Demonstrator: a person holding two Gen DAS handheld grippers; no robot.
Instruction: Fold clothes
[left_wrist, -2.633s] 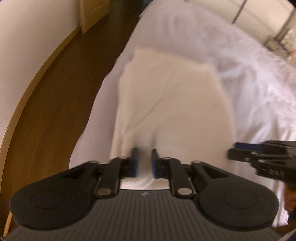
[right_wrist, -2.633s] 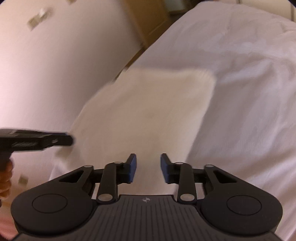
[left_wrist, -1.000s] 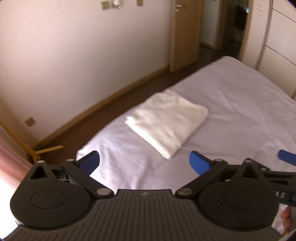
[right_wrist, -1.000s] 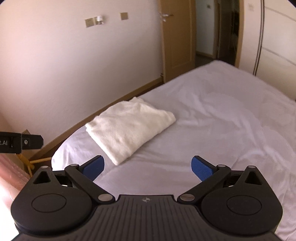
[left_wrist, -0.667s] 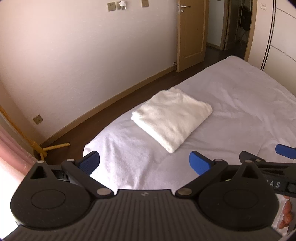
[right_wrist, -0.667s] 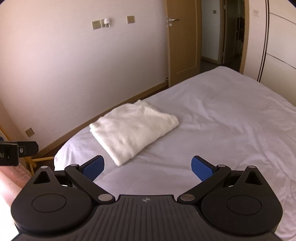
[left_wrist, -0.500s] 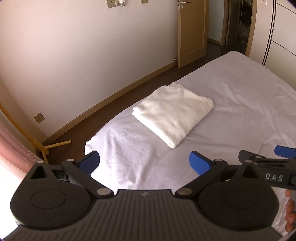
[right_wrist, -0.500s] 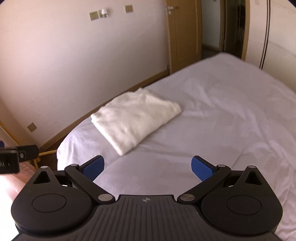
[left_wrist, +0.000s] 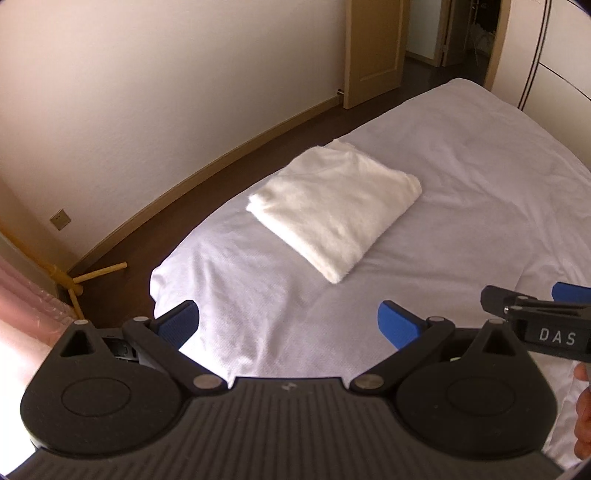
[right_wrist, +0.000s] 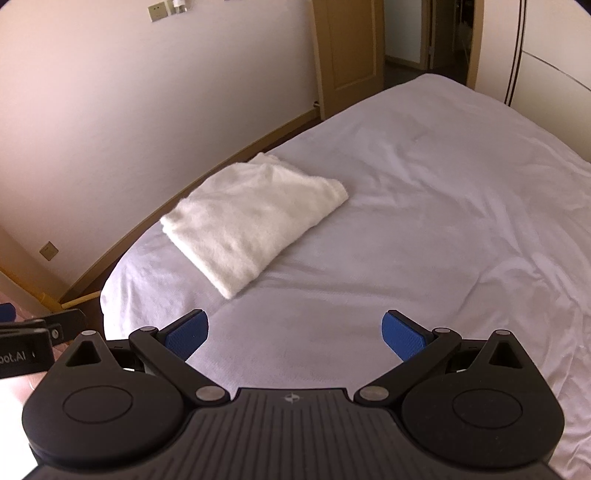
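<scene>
Garment (left_wrist: 334, 206): cream, folded compact, flat near bed (left_wrist: 480, 177) corner, looks done.
L gripper (left_wrist: 288, 325): wide, empty, well clear.
R gripper (right_wrist: 295, 330): wide, empty, clear too.

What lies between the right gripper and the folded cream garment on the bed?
Only bare white bedsheet lies between the open right gripper and the folded cream garment; the right wrist view shows this.

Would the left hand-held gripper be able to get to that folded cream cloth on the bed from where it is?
Probably yes. The left hand-held gripper is open and empty, and only bare white sheet lies between it and the folded cream cloth. Nothing blocks the path, though it would have to move forward first.
</scene>
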